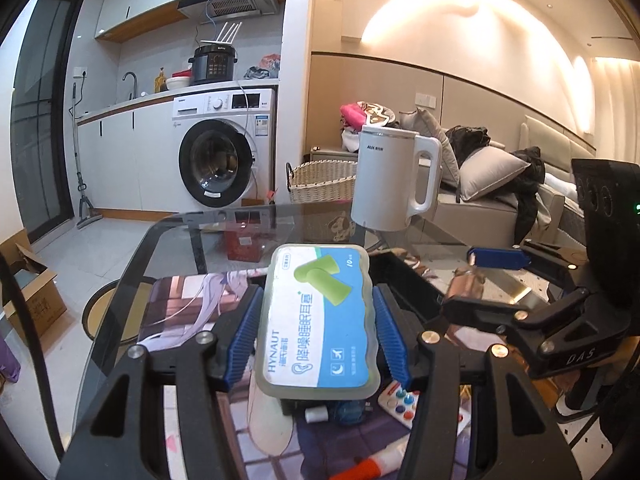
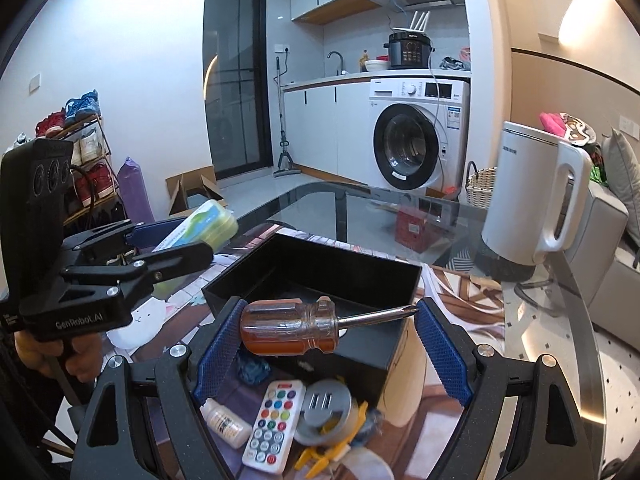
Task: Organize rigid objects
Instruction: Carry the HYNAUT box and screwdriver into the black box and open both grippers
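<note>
Our right tongs (image 2: 326, 330) pinch the screwdriver (image 2: 304, 326) crosswise — its long axis runs side to side — directly above the black box (image 2: 256, 280). Our left tongs (image 1: 316, 328) pinch the earplug case (image 1: 318, 316), held left of it.

we look forward along each gripper, close above the glass table (image 1: 168, 236), facing the kitchen; both views share the washing machine (image 2: 416, 136) and white kettle (image 1: 394, 178).
</note>
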Demonstrator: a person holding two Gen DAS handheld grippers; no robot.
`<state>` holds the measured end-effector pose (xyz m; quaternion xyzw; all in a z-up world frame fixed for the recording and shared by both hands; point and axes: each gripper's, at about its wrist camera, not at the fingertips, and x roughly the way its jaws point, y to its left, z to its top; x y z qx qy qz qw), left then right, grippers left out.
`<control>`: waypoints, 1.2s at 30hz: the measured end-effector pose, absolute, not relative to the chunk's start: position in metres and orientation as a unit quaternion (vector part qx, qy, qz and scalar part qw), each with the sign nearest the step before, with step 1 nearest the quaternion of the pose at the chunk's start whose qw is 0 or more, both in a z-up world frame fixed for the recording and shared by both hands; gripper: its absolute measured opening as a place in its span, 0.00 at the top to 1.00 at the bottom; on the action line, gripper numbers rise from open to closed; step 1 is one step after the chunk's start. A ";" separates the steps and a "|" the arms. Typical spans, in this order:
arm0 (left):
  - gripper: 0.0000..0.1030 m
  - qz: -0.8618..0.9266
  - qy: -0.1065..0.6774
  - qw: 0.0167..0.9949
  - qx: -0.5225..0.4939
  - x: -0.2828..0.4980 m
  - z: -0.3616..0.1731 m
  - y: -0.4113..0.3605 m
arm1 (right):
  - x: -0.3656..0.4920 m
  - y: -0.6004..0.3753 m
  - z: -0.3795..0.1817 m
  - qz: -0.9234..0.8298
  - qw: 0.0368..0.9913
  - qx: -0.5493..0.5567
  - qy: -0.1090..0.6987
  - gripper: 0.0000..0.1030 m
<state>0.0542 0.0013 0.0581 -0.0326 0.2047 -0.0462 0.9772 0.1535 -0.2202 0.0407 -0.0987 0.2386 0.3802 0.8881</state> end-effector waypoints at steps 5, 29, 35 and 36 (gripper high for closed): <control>0.47 -0.042 0.195 0.979 -0.038 0.065 0.058 0.002 | 0.165 -0.212 0.041 0.382 0.889 -0.104 0.231 0.16; 0.47 -0.041 0.206 0.977 -0.029 0.109 0.033 0.001 | 0.211 -0.187 0.008 0.391 0.880 -0.123 0.238 0.16; 0.47 -0.039 0.215 0.976 -0.025 0.114 0.026 0.000 | 0.216 -0.185 0.002 0.385 0.882 -0.131 0.238 0.16; 0.47 -0.039 0.216 0.975 -0.025 0.115 0.025 0.000 | 0.216 -0.184 0.000 0.383 0.883 -0.135 0.238 0.16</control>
